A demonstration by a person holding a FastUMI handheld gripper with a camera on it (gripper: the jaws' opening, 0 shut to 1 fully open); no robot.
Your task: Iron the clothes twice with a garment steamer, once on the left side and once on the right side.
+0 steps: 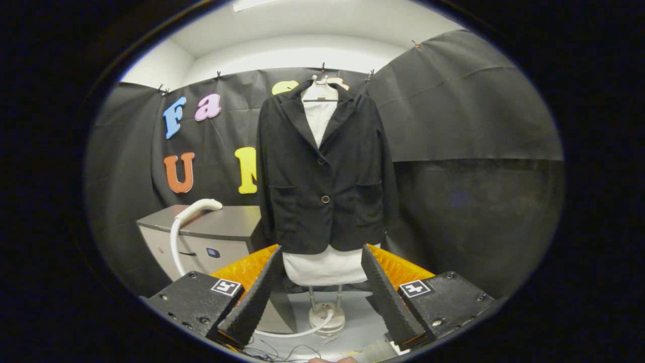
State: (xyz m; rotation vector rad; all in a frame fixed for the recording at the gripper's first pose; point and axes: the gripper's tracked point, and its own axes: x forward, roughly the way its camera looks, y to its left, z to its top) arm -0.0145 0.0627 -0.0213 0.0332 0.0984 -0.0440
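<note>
The gripper (322, 297) is hanging with its ridged fingers spread wide, gripping nothing. The dark woven jacket (322, 171) is draping over a white mannequin form (325, 267) beyond them. Left of the jacket, the smooth curved steamer head (201, 206) is lying on a grey cabinet (216, 227), its white hose (174, 247) looping down. Reaching left and closing squarely on the handle looks wise.

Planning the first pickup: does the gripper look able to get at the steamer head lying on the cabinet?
Probably yes. The gripper is open, holding nothing, and the steamer head lies exposed on the cabinet, beside the jacket, with nothing between.
</note>
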